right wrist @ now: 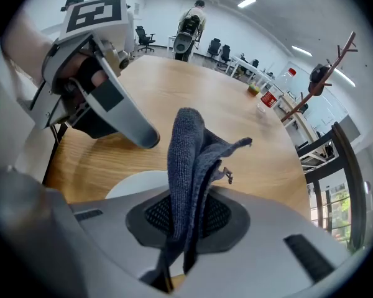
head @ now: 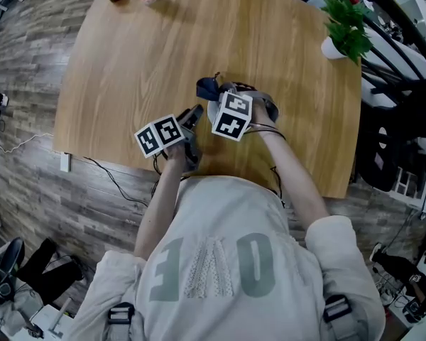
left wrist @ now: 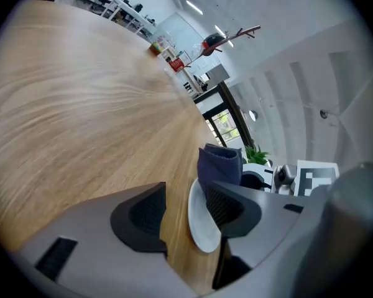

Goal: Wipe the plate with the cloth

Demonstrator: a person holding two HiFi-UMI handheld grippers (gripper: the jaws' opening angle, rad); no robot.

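Head view: set above the person's shoulders, faces steeply down, takes in the whole wooden surface [head: 163,55] from some way off.

Left gripper view: rides low on the left gripper [left wrist: 181,213], looks along its jaws across the surface towards the far room, very near the plate [left wrist: 202,228].

Right gripper view: rides on the right gripper [right wrist: 185,225], tilts down, sits close on the cloth [right wrist: 186,154], also catches the left gripper.

Shared by all three: plate, cloth, surface. Shared by head and right gripper views: bottle [right wrist: 270,97].

The right claw [right wrist: 185,225] clamps the blue cloth [right wrist: 188,154], which rises beyond it over the white plate [right wrist: 133,184].
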